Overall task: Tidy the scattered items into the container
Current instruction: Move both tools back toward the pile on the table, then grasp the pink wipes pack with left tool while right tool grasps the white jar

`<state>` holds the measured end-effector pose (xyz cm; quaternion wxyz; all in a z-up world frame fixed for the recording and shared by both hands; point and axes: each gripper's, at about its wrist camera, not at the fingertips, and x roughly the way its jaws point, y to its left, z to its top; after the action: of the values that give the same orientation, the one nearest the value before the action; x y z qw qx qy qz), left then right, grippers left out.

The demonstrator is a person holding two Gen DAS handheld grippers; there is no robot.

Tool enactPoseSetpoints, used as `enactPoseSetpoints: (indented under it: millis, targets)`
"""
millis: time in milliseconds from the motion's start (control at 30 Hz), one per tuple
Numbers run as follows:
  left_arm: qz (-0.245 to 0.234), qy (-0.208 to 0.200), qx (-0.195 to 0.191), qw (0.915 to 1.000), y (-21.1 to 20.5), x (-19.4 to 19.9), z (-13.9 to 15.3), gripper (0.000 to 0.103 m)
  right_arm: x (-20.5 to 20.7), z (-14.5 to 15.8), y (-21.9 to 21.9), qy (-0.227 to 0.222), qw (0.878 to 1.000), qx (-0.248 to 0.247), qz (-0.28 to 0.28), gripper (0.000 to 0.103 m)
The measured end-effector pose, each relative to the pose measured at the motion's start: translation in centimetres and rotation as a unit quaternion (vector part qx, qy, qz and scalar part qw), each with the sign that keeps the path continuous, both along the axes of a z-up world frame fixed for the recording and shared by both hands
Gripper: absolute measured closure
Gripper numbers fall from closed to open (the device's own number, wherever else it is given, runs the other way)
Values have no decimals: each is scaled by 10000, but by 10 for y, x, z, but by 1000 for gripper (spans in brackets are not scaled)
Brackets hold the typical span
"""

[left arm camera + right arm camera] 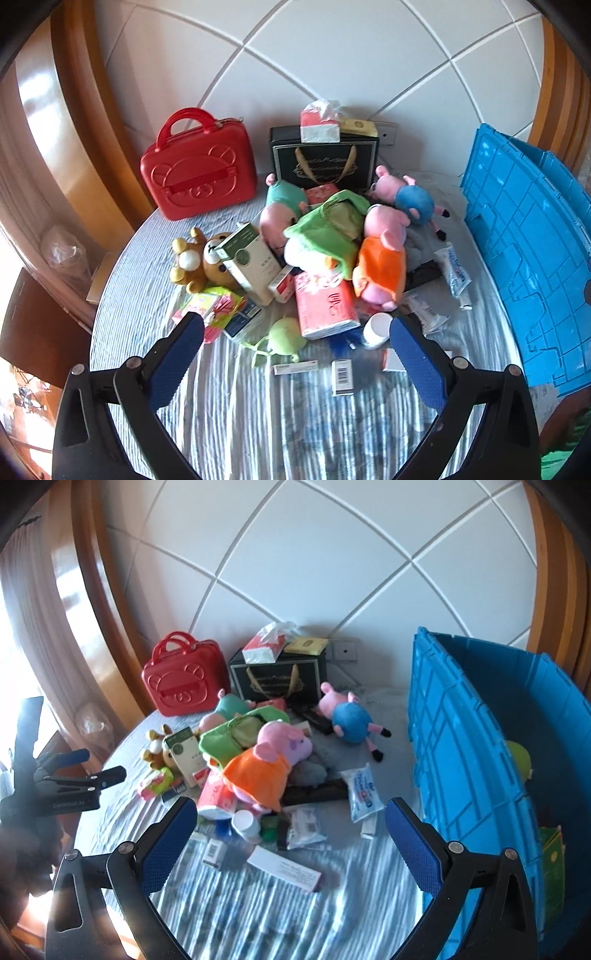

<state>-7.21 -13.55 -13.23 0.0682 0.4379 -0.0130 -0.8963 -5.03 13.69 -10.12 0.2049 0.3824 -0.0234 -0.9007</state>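
Black frames, blue fingers

We are seeing our left gripper [296, 334] and right gripper [290, 814] wearing matte black plastic arms with silver round screws at the joints, while textured blue pads are covering the fingers [417, 363]; faint white lettering is showing on the left gripper's body.

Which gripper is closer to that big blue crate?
Right. The right gripper hangs open beside the blue crate, its wall by one finger. The left gripper sits far across the bed.
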Motion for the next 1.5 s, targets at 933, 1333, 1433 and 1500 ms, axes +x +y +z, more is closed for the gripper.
enactPoseSetpoints:
  millis: [933,1333,1433,1500]
  targets:
    - [-998,-321,-1265,9864,-154,-52,-215,3,-27,-186,-175,-1333,9884,726,43,0]
    - [-1858,200,-1346,9731,-168,-91,-243,28,-62,-232,-191,-1546,9838,846,-316,0]
    - [-1906,222,-1158,9746,-168,-93,-243,41,-70,-237,-194,-1427,9849,889,-407,0]
    - [-1851,285,-1091,9762,-169,-90,-241,45,-76,-243,-196,-1418,9838,990,-472,1]
